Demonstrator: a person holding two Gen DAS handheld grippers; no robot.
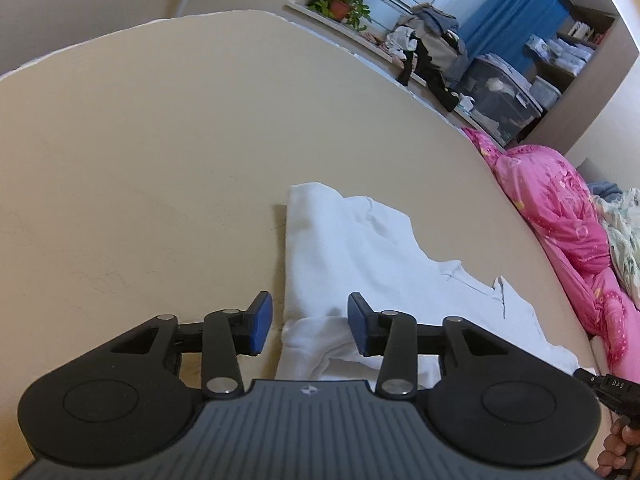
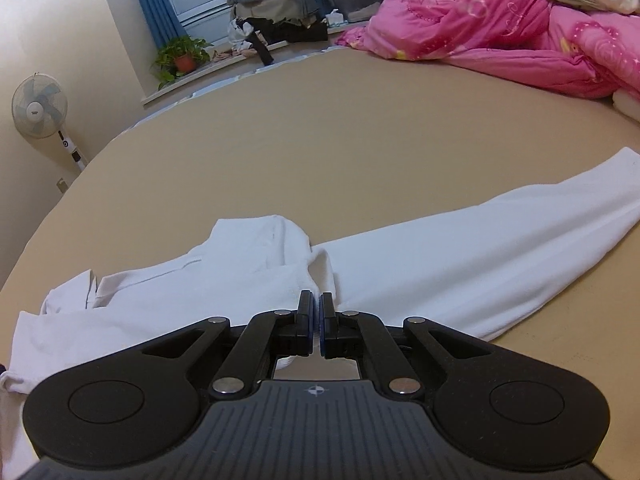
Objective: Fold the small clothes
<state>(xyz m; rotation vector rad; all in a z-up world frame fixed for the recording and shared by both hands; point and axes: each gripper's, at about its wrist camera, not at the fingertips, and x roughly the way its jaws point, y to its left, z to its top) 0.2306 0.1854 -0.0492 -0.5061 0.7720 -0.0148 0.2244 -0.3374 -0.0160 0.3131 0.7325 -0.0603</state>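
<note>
A white garment is spread out on the tan bed sheet, well short of the pink quilt bunched along the bed's far side. It's only partly folded so far: one long section is stretched away toward the quilt, and the other end is left rumpled and doubled over itself.

The right gripper is closed right down, with a small ridge of white cloth pinched between the pads at the garment's near edge. The left gripper is held roughly half open over another near edge of the garment, cloth sitting in the gap but nothing clamped yet.

So the step in hand looks like corner-grabbing before a fold gets made. Next, the left jaws probably need to be lowered and shut on that hem so both sides can be lifted together and carried toward the quilt side evenly, otherwise a skewed fold is likely.
</note>
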